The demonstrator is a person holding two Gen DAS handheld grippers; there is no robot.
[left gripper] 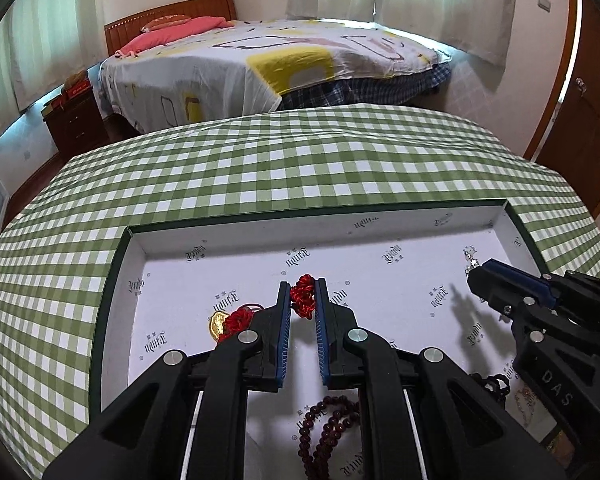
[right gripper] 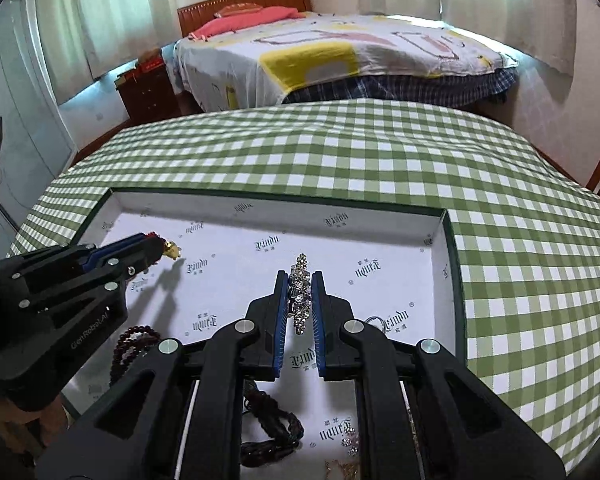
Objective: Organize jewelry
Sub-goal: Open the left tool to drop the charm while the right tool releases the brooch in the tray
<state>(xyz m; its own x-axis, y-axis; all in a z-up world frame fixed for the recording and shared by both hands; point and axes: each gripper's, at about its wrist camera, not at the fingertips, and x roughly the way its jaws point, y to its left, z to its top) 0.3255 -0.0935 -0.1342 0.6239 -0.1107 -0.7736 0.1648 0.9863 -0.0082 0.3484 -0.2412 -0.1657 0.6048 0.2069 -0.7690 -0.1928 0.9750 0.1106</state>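
Left wrist view, hidden parts: your left gripper (left gripper: 303, 300) covers most of the red knotted cord (left gripper: 302, 295); only its knots show between the blue pads, and the gold charm (left gripper: 217, 323) peeks out beside the left finger.
Right wrist view, hidden parts: your right gripper (right gripper: 300, 296) hides the lower end of the rhinestone piece (right gripper: 299, 294); a small ring (right gripper: 374, 323) is half covered by the right finger.
Left fingers: you have them clenched on the red knotted cord.
Right fingers: you have them clamped on the rhinestone piece.
Where the jewelry is: both pieces are held over the white-lined tray (left gripper: 244, 232), which sits on the green checked tablecloth (left gripper: 260, 160).
Long axis: the rhinestone piece runs straight along your fingers, its tip pointing toward the tray's far wall; the cord also runs lengthwise between your pads.
Around you: dark red beads (left gripper: 328, 424) lie under your left gripper; a dark braided cord (right gripper: 272, 428) and small sparkly studs (right gripper: 350, 440) lie under your right.
Cut off: something gold-coloured at the bottom edge of the right view is too cropped to identify.
Background: a bed (right gripper: 340, 56) stands beyond the table.
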